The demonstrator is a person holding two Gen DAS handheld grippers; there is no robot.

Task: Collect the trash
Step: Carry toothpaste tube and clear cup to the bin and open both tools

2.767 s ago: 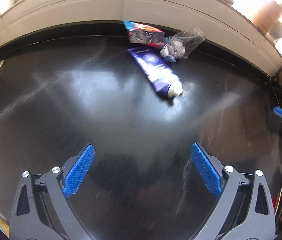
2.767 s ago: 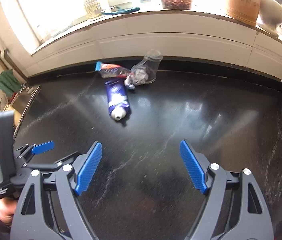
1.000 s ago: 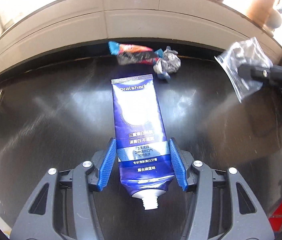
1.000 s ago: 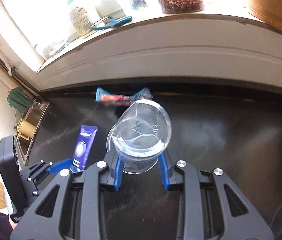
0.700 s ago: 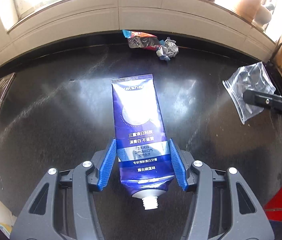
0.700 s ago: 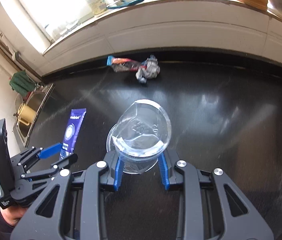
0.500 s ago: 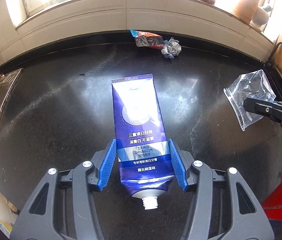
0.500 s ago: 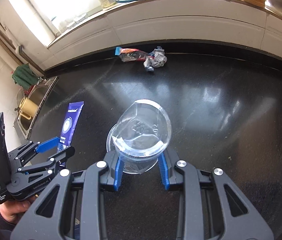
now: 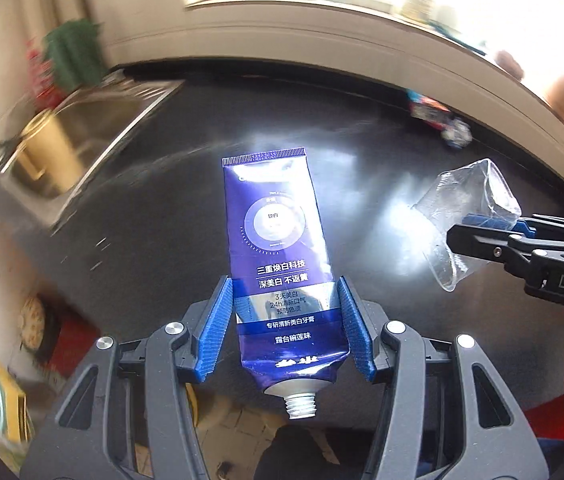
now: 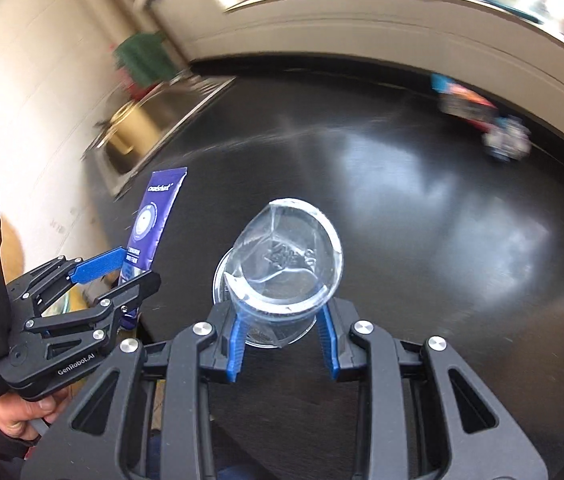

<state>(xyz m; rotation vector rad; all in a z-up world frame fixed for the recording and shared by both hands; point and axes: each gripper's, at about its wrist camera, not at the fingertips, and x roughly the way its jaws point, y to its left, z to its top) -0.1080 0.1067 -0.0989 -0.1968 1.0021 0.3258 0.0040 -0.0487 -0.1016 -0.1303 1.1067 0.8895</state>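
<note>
Meanwhile, over a black kitchen counter [image 9: 382,184]: the left gripper [image 9: 284,326] pinches a blue toothpaste tube [image 9: 277,256] across its lower body, a blue pad pressed on each side, w/ the open threaded neck sticking back past the pads toward the camera and the flat crimped end reaching out ahead of the jaws. The right gripper [image 10: 282,336] has its jaws squeezed in on a crushed clear plastic cup [image 10: 282,268], rim end toward the camera, base pointing out ahead. From the left wrist view, that cup [image 9: 468,220] hangs off to the right of the tube, apart from it. Far ahead & right of both sets of jaws, a snack wrapper [image 10: 464,102] and a crumpled wad [image 10: 506,140] lie on the counter by the back wall, touching each other. Ahead-left, a steel sink [image 9: 93,128], blurred. A hand [image 10: 21,416] grips the left tool's handle.
</note>
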